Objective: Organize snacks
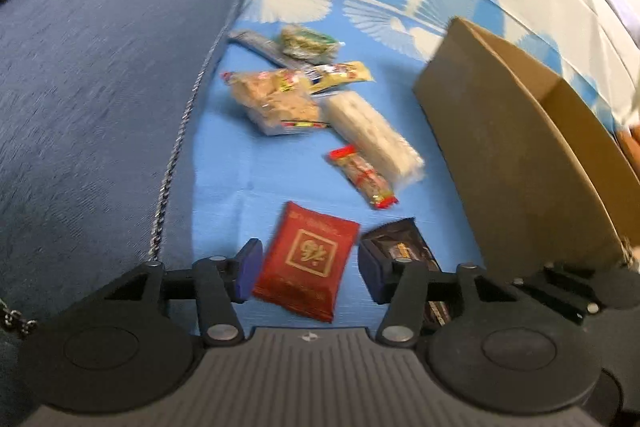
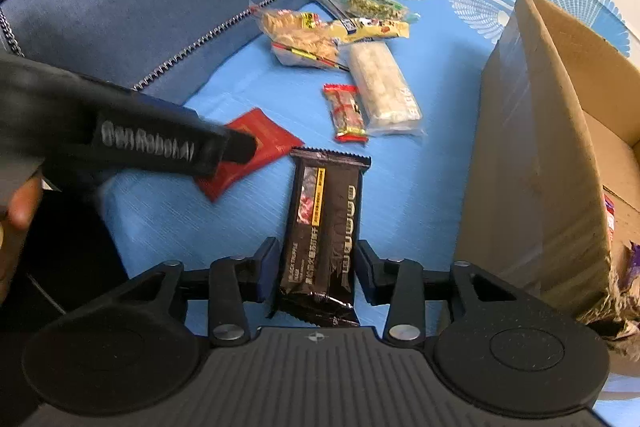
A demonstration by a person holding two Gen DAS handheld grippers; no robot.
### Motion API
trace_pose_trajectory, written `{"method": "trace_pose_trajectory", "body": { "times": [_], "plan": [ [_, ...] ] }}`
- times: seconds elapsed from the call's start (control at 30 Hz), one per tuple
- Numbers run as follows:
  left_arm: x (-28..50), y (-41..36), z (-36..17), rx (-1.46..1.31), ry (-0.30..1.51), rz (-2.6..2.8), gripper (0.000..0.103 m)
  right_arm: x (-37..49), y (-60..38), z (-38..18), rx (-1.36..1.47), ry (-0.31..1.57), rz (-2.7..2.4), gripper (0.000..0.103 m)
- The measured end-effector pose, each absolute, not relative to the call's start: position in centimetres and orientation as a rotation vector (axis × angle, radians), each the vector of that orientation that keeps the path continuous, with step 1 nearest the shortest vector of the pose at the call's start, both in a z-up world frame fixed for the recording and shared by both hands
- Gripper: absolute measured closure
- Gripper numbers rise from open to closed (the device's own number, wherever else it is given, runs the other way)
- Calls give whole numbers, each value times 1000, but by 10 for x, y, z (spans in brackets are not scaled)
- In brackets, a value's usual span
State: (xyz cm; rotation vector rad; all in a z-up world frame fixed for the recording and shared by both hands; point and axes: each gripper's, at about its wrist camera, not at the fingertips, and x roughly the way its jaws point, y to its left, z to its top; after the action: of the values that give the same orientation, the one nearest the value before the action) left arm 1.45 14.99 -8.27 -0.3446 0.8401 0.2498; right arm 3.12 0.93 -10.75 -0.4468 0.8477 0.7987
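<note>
Left gripper (image 1: 308, 269): fingers standing apart, straddling the red packet (image 1: 306, 261) without gripping.
Right gripper (image 2: 316, 275): fingers flanking the black bar (image 2: 326, 227); contact unclear.
Bar: lying lengthwise, pointing away between fingers.

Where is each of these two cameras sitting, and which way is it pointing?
Left wrist view: on the left gripper, looking down along its open fingers at the red packet on the blue cloth.
Right wrist view: on the right gripper, aimed down at the black bar between its fingers; the left gripper and a hand show at left.
Both show the red packet, black bar, snack pile and cardboard box.
</note>
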Motion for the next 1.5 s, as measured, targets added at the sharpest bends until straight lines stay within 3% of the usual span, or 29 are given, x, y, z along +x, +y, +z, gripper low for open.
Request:
{"method": "trace_pose_trajectory", "body": {
  "times": [0.03, 0.2, 0.33, 0.57, 0.7, 0.77, 0.83, 1.03, 1.5],
  "plan": [
    [15, 154, -84, -358, 851, 257, 31, 32, 9, -107, -444, 842, 800, 54],
    [25, 160, -92, -375, 892, 259, 29, 37, 10, -110, -422, 856, 798, 53],
    [31, 152, -97, -315, 921, 251, 20, 40, 13, -111, -417, 860, 799, 53],
    [45, 139, -107, -242, 949, 257, 20, 45, 16, -112, -406, 859, 781, 52],
    [49, 129, -109, -161, 955, 271, 27, 47, 15, -114, -403, 862, 773, 52],
    [49, 124, -108, -123, 944, 285, 47, 47, 16, -114, -411, 861, 770, 53],
    [48, 123, -107, -115, 929, 286, 54, 45, 17, -115, -421, 858, 769, 53],
    [42, 133, -102, -178, 884, 296, 55, 41, 21, -117, -450, 840, 772, 62],
    [35, 142, -94, -245, 831, 286, 55, 44, 21, -112, -423, 794, 737, 65]
  ]
}}
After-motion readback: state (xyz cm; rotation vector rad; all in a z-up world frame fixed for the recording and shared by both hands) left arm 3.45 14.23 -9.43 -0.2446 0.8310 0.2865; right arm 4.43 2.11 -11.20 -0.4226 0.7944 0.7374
